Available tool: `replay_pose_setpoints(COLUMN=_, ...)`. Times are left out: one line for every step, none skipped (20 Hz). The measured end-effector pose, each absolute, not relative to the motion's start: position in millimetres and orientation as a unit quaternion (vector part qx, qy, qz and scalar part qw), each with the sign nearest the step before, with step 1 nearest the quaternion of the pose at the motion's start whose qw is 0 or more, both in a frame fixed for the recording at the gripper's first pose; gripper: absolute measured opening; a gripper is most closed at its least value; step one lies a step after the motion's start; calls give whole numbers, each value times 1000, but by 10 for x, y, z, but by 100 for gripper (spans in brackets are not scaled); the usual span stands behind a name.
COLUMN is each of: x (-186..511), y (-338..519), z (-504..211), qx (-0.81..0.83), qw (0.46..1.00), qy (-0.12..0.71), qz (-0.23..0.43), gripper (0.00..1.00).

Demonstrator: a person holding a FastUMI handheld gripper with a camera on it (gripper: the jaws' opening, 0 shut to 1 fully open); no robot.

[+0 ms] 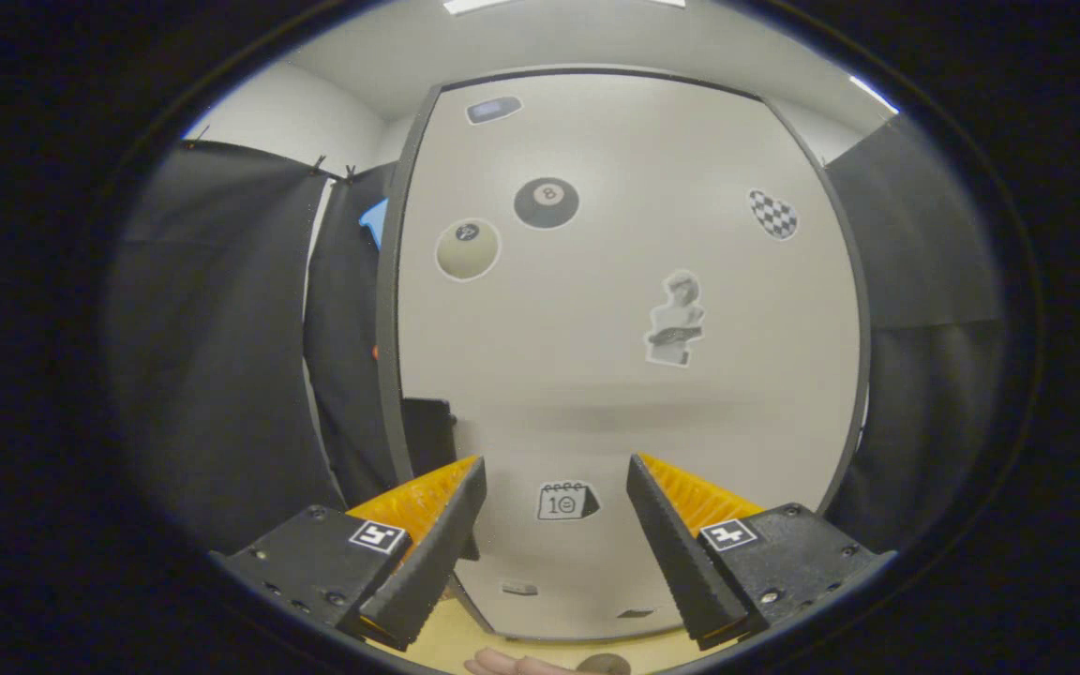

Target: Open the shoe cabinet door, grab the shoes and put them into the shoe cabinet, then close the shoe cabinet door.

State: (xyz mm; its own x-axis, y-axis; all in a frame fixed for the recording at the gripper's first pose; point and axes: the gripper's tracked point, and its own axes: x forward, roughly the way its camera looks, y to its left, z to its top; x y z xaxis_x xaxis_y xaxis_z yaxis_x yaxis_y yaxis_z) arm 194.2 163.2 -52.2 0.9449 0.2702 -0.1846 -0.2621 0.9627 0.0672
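While the gripper point(554, 473) faces the shoe cabinet door point(629, 375) head-on, its two fingers stand wide apart with nothing between them, and the pale panel shows through the gap. That door is a light, flat panel with a dark rim, and it lies beyond the fingertips; whether they touch it cannot be told. Several stickers dot its face: a calendar sticker point(566, 502) sits in line with the gap between the fingers, a bust sticker point(676, 319) is higher and toward the right finger's side, a black eight-ball sticker point(547, 202) and a cream ball sticker point(467, 248) are near the top, and a chequered sticker point(773, 214) is close to the panel's upper right rim. A small dark sticker point(493, 110) sits at the very top. Black cloth point(221, 356) hangs on either side of the cabinet. Below the door a strip of light wooden surface point(451, 642) shows, and part of a hand point(512, 665) lies on it, just under the fingers.
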Motion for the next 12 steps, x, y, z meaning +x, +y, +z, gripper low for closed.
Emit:
replay_pose_setpoints(x=1917, y=1690, z=-556, qx=27, qw=984, qy=100, qz=143, gripper=99)
replay_pose_setpoints(x=1901, y=1773, z=-589, qx=31, qw=982, qy=102, qz=153, gripper=99)
replay_pose_setpoints(x=1882, y=1811, z=-618, qx=32, qw=981, qy=107, qz=156, gripper=99)
replay_pose_setpoints(x=1890, y=1859, z=-609, qx=37, qw=982, qy=102, qz=158, gripper=99)
replay_pose_setpoints(x=1910, y=1923, z=-598, qx=35, qw=982, qy=95, qz=158, gripper=99)
replay_pose_setpoints(x=1922, y=1995, z=-617, qx=25, qw=982, qy=99, qz=162, gripper=99)
replay_pose_setpoints(x=1918, y=2043, z=-592, qx=25, qw=983, qy=89, qz=159, gripper=98)
replay_pose_setpoints(x=1919, y=2067, z=-569, qx=20, qw=984, qy=83, qz=157, gripper=95)
replay_pose_setpoints(x=1938, y=2144, z=-564, qx=13, qw=983, qy=81, qz=161, gripper=92)
replay_pose_setpoints(x=1958, y=2187, z=-635, qx=5, qw=983, qy=95, qz=156, gripper=89)
replay_pose_setpoints(x=1989, y=2201, z=-687, qx=8, qw=983, qy=106, qz=147, gripper=84)
replay_pose_setpoints(x=2018, y=2196, z=-765, qx=10, qw=983, qy=121, qz=135, gripper=80)
